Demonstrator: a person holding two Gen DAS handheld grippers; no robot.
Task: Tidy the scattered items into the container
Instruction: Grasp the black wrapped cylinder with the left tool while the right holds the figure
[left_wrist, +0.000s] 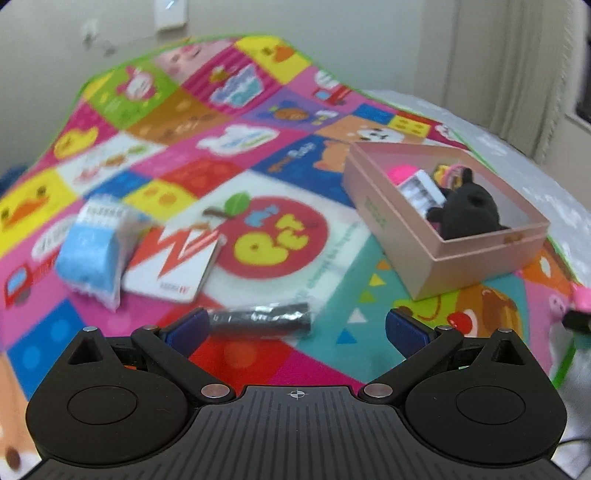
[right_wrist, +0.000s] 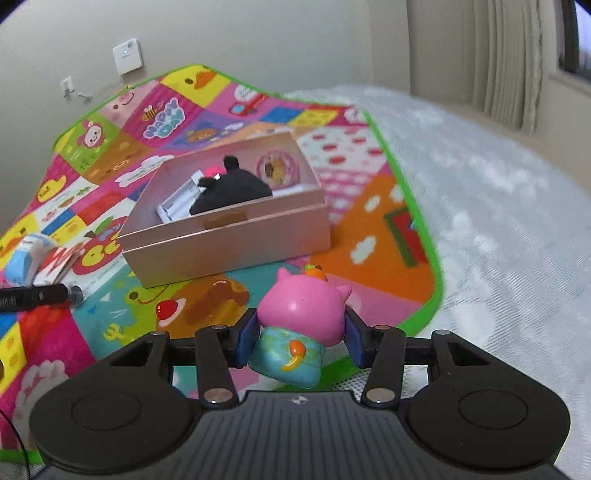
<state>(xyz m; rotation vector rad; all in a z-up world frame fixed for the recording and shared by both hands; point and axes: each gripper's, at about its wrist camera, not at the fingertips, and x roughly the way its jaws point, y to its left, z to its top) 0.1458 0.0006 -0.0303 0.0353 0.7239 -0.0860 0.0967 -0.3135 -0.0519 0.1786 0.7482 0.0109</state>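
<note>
Your right gripper (right_wrist: 300, 338) pinches a pink plastic pig figurine (right_wrist: 301, 325) — upright, head up, facing the pink cardboard box (right_wrist: 229, 236) mid-mat. Your left gripper (left_wrist: 295, 326) hangs spread wide, empty, over the colourful play mat (left_wrist: 258, 122).

In the left wrist view the whole play mat (left_wrist: 258, 155) is smeared by motion blur, so the printed words on its squares cannot be read. The blue packet (left_wrist: 92, 254) and the white card with the red zigzag (left_wrist: 173, 262) are also blurred, and the small print on them cannot be made out. The black tube (left_wrist: 262, 319) is partly covered at its left end by a blue finger pad (left_wrist: 188, 328). In the pink box (left_wrist: 436, 236) the white item (left_wrist: 424, 192) is half hidden behind the black plush toy (left_wrist: 469, 210). At the right edge only a cut-off piece of the pink pig figure (left_wrist: 581, 297) is seen. In the right wrist view the tube is cut by the left edge.
</note>
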